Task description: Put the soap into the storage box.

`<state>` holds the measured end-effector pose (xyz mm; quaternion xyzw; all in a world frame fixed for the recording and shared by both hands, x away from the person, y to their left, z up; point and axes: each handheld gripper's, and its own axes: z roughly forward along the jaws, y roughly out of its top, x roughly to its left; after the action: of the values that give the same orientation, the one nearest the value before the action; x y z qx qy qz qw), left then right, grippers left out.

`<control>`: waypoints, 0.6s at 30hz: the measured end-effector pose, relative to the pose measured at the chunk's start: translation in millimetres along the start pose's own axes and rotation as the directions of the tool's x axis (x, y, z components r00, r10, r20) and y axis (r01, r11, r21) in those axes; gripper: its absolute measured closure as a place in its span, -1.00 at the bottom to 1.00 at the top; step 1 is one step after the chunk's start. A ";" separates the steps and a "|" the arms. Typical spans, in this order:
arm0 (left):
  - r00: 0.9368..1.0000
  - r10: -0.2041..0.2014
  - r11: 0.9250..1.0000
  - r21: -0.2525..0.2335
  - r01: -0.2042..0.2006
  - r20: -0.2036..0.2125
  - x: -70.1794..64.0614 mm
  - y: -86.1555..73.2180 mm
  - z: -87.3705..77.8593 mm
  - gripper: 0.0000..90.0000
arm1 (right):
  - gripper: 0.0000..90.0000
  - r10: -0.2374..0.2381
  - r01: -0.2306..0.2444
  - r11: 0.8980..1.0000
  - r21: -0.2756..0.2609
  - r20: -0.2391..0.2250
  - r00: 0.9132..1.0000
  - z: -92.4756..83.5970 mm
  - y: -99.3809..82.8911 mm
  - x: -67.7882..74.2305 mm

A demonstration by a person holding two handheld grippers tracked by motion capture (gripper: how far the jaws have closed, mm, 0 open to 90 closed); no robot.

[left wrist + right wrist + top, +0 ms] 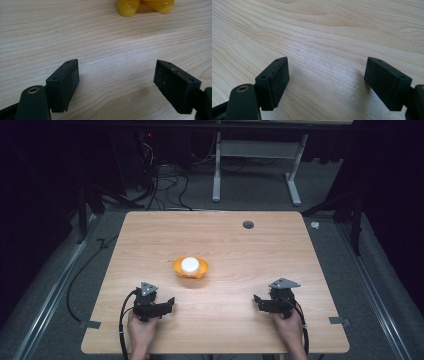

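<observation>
An orange-yellow bowl (190, 268) sits near the middle of the wooden table (225, 240), with a round white object (190, 264) inside it. My left gripper (168, 305) rests near the front left, open, its jaws spread over bare wood, pointing right toward the bowl. In the left gripper view (116, 75) the yellow bowl (145, 6) shows at the top edge, well beyond the jaws. My right gripper (256, 301) lies near the front right, open too, pointing left. The right gripper view (325, 75) has just wood grain between its jaws.
A small dark round hole (248, 224) is in the table's far right part. Beyond the table stand a white desk frame (255, 165) and tangled cables (160, 185) on the floor. Wide bare wood lies between the two grippers.
</observation>
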<state>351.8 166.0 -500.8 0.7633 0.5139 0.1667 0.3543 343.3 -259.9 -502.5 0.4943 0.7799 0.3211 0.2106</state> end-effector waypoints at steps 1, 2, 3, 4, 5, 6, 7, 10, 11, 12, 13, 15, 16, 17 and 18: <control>1.000 0.002 1.000 0.002 -0.002 -0.002 -0.4 -0.1 1.1 -0.53 | -0.54 0.000 0.000 1.000 0.000 0.000 1.000 0.0 0.0 0.0; 1.000 0.010 1.000 0.000 -0.010 -0.007 -0.9 0.0 1.9 -0.54 | -0.54 0.000 0.000 1.000 0.000 0.000 1.000 0.0 0.0 0.0; 1.000 0.013 1.000 -0.001 -0.013 -0.009 -1.4 0.1 2.3 -0.54 | -0.54 0.000 0.000 1.000 0.000 0.000 1.000 0.0 0.0 0.0; 1.000 0.016 1.000 -0.004 -0.016 -0.014 -2.3 0.1 3.1 -0.54 | -0.54 0.000 0.000 1.000 0.000 0.000 1.000 0.0 0.0 0.0; 1.000 0.020 1.000 -0.004 -0.020 -0.017 -2.7 0.1 3.4 -0.54 | -0.54 0.000 0.000 1.000 0.000 0.000 1.000 0.0 0.0 0.0; 0.999 0.028 1.000 -0.005 -0.028 -0.021 -3.4 0.0 3.9 -0.54 | -0.54 0.000 0.000 1.000 0.000 0.000 1.000 0.0 0.0 0.0; 0.999 0.035 0.999 -0.008 -0.036 -0.030 -4.7 -0.3 4.8 -0.54 | -0.54 0.000 0.000 1.000 0.000 0.000 1.000 0.0 0.0 0.0; 0.995 0.075 0.997 -0.010 -0.075 -0.060 -9.1 -1.9 7.3 -0.55 | -0.54 0.000 0.000 1.000 0.000 0.000 1.000 0.0 0.0 0.0; 0.995 0.078 0.997 -0.014 -0.078 -0.056 -9.5 -2.2 8.1 -0.59 | -0.54 0.000 0.000 1.000 0.000 0.000 1.000 0.0 0.0 0.0; 0.996 0.077 0.997 -0.016 -0.078 -0.055 -9.7 -2.1 8.9 -0.61 | -0.54 0.000 0.000 1.000 0.000 0.000 1.000 0.0 0.0 0.0; 0.996 0.076 0.997 -0.016 -0.077 -0.057 -9.7 -1.9 9.1 -0.62 | -0.54 -0.002 0.002 1.000 -0.001 0.000 1.000 0.1 0.0 -0.1; 0.996 0.072 0.997 -0.016 -0.073 -0.057 -9.6 -1.5 9.6 -0.63 | -0.54 -0.002 0.002 1.000 -0.001 0.000 1.000 0.1 0.0 -0.1; 0.996 0.072 0.997 -0.016 -0.073 -0.058 -9.7 -1.5 9.7 -0.64 | -0.54 -0.002 0.002 1.000 -0.001 0.000 1.000 0.0 0.0 -0.1; 0.996 0.072 0.997 -0.016 -0.073 -0.058 -9.7 -1.5 9.7 -0.64 | -0.54 -0.002 0.002 1.000 -0.001 0.001 1.000 0.0 -0.1 -0.1; 0.996 0.072 0.997 -0.015 -0.073 -0.059 -9.8 -1.5 9.7 -0.64 | -0.54 -0.002 0.002 1.000 -0.002 0.001 1.000 0.1 -0.1 -0.1</control>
<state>352.7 153.9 -507.5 0.7731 0.4945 0.2060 0.3395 343.3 -260.0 -502.7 0.4934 0.7801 0.3213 0.2118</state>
